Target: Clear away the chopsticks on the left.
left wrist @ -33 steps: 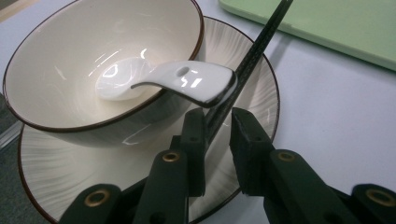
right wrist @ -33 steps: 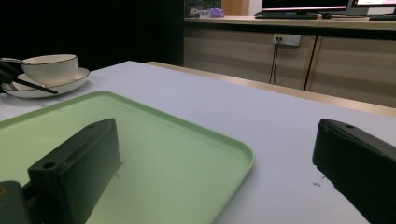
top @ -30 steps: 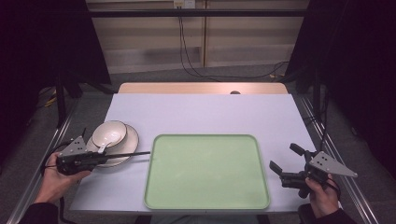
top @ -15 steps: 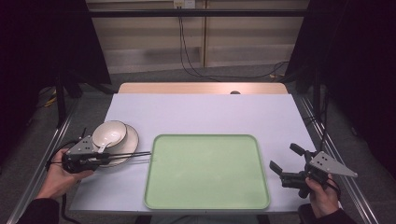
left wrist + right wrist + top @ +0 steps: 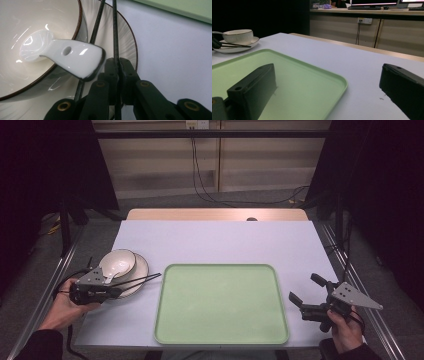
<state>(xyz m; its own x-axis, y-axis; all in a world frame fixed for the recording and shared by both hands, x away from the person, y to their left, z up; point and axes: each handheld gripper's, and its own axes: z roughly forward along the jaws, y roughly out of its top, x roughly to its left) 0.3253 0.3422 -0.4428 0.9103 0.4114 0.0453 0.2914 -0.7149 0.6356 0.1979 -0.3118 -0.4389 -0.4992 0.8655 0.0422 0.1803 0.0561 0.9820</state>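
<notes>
Two chopsticks, black and thin, lie across the plate to the left of the green tray; the left gripper has just been closing, and its jaws now pinch one stick, the second running just beside the jaws (whether it is also caught cannot be told). Stick tips are cut off at the top edge in the left gripper view.

One bowl, cream with a dark rim, sits on the plate, left of the tray. One white spoon rests in it, handle jutting over the rim.

One right gripper, at the tray's right edge, jaws wide apart with nothing between them.

One table, pale, carrying all items; its near edge is partly hidden by forearms.
</notes>
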